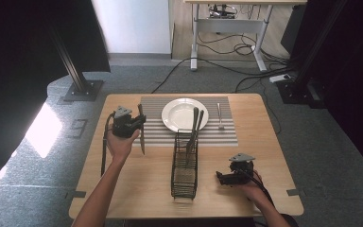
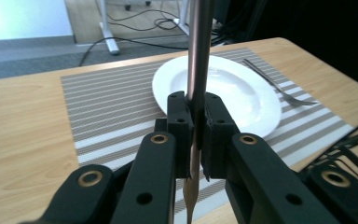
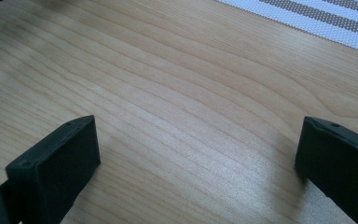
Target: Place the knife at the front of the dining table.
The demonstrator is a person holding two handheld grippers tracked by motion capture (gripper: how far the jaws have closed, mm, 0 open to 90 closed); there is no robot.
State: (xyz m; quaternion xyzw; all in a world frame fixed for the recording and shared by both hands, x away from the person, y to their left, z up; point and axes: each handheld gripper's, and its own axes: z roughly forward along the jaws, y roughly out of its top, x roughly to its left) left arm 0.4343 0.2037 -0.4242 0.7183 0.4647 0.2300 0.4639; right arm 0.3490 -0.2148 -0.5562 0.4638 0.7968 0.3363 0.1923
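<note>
My left gripper (image 1: 139, 124) is shut on a table knife (image 1: 141, 132) and holds it over the left part of the striped placemat (image 1: 156, 135), left of the white plate (image 1: 184, 114). In the left gripper view the knife (image 2: 199, 56) stands upright between the pads, with the plate (image 2: 242, 93) beyond it. A fork (image 1: 220, 116) lies on the mat to the right of the plate. My right gripper (image 1: 219, 177) rests low at the table's front right; in the right gripper view it (image 3: 196, 154) stands open over bare wood.
A black wire caddy (image 1: 185, 165) stands in the middle of the table with two utensils (image 1: 194, 127) leaning out of its far end. The wooden table's (image 1: 246, 189) front edge lies close behind the right hand. A desk and cables are on the floor beyond.
</note>
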